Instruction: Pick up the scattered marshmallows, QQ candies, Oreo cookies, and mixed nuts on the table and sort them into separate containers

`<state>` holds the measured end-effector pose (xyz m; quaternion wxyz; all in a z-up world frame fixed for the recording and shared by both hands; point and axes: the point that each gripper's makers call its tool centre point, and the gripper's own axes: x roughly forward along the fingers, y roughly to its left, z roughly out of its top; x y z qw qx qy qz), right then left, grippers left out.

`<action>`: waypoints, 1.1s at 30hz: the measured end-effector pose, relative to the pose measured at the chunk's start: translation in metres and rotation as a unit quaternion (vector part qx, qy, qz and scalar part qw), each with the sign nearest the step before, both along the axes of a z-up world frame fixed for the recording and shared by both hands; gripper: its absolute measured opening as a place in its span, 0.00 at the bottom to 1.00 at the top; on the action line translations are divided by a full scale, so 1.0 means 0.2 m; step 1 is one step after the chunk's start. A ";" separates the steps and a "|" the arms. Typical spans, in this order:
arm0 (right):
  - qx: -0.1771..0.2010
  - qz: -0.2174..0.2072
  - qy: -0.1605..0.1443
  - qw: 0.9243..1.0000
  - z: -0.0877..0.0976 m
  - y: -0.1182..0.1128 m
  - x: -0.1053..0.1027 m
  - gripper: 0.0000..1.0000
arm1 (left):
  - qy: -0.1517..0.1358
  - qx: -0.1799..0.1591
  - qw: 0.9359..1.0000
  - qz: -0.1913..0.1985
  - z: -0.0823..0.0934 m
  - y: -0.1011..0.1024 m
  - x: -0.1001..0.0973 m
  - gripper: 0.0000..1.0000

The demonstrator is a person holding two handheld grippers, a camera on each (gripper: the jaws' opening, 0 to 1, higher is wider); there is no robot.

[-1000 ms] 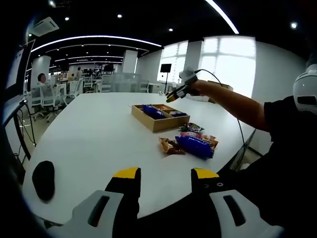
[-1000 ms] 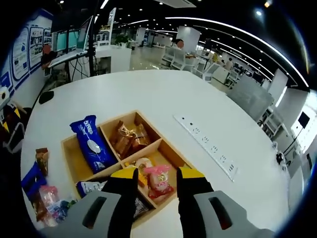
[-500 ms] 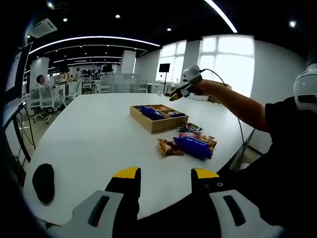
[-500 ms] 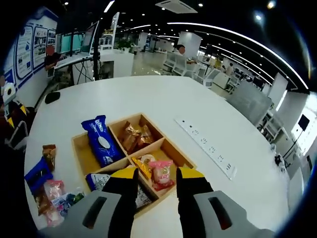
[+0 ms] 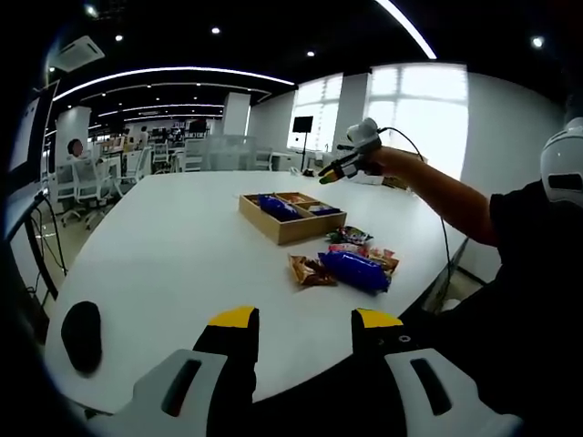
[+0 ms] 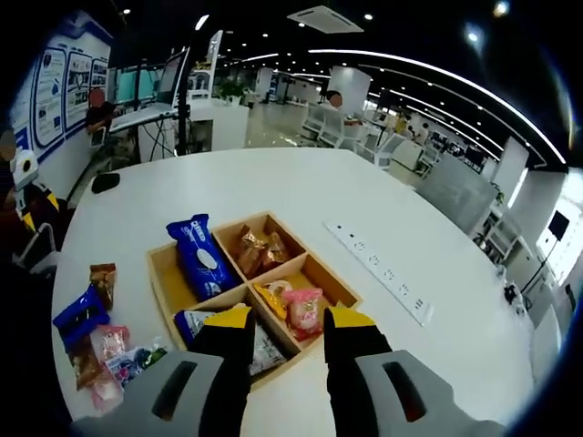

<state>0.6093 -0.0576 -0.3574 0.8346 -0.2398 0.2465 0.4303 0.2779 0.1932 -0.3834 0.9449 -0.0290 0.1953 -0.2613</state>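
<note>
A wooden tray (image 6: 164, 273) with several compartments sits on the white table (image 6: 301, 191). It holds a blue Oreo pack (image 6: 200, 264), brown nut packs (image 6: 258, 248), a pink candy packet (image 6: 305, 308) beside a yellow one, and a white-and-blue packet (image 6: 266, 344). My right gripper (image 6: 290, 319) hovers open above the tray's near corner, nothing between its fingers. Loose packets (image 6: 91, 328) lie left of the tray. In the left gripper view, the tray (image 5: 291, 223) and loose packets (image 5: 351, 264) lie far ahead. My left gripper (image 5: 305, 319) is open over the table's near edge. The right gripper (image 5: 351, 164) hangs above the tray.
A white power strip (image 6: 383, 273) lies on the table beyond the tray. A black mouse (image 5: 80, 332) rests near the table's edge at the left. The person's arm (image 5: 446, 200) reaches across from the right. Office chairs and desks stand far behind.
My right gripper has lifted up and away from the tray, so more of the table shows; the pink packet stays in its compartment. The left gripper has held still.
</note>
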 end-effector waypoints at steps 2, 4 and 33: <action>0.002 -0.001 0.000 1.000 0.01 -0.01 0.01 0.27 | 0.000 0.001 1.000 0.000 0.00 0.00 0.00 0.46; 0.005 -0.001 -0.002 1.000 0.02 -0.03 0.00 0.27 | 0.001 0.001 1.000 0.000 0.00 0.00 0.00 0.46; 0.040 0.007 -0.021 0.999 0.09 -0.10 -0.18 0.26 | 0.007 0.003 1.000 0.004 -0.02 0.00 0.02 0.46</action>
